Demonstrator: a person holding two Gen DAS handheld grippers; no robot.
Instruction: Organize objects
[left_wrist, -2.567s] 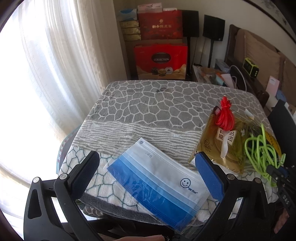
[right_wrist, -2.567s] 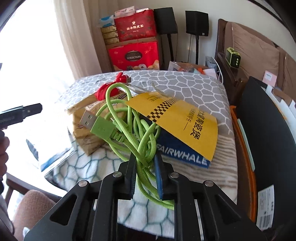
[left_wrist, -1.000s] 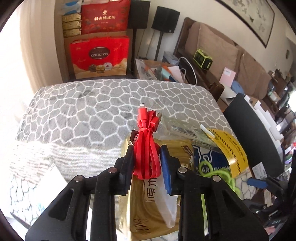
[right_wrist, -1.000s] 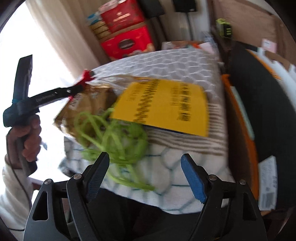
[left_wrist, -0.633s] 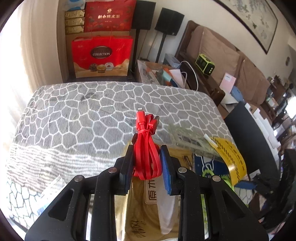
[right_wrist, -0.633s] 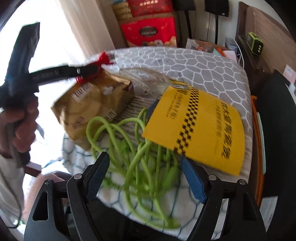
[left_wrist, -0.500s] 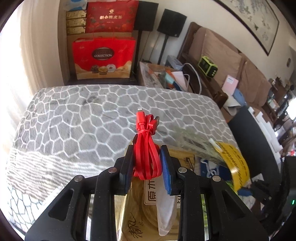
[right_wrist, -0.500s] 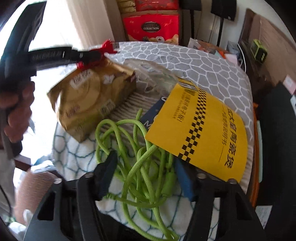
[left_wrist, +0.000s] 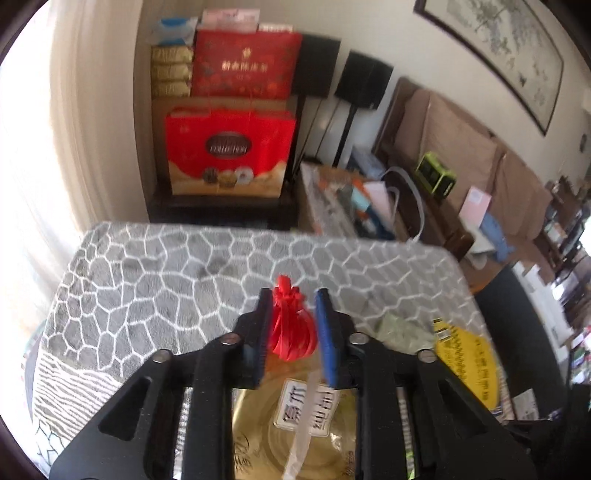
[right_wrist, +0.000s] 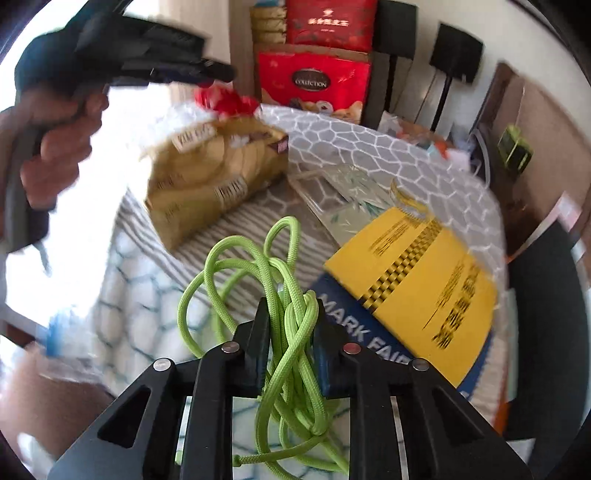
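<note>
Above the blanket (left_wrist: 155, 288), left gripper (left_wrist: 293, 295) closes on red cable (left_wrist: 291, 328); right gripper (right_wrist: 290, 299) closes on green cord (right_wrist: 295, 332).

Strong daylight pours in from the left in both views. It blows the curtain (left_wrist: 26, 155) out to near white in the left wrist view, and in the right wrist view it burns away the near left part of the patterned cloth (right_wrist: 122, 288). The far wall stays evenly lit. Both pictures carry motion blur: the red gift box (left_wrist: 229, 151) has smeared lettering, and the hand (right_wrist: 55, 147) at the upper left is soft, perhaps from quick movement. Fisheye bending curves the room's edges, with dark vignetted corners. The green cord (right_wrist: 291, 332) stays fairly sharp.
</note>
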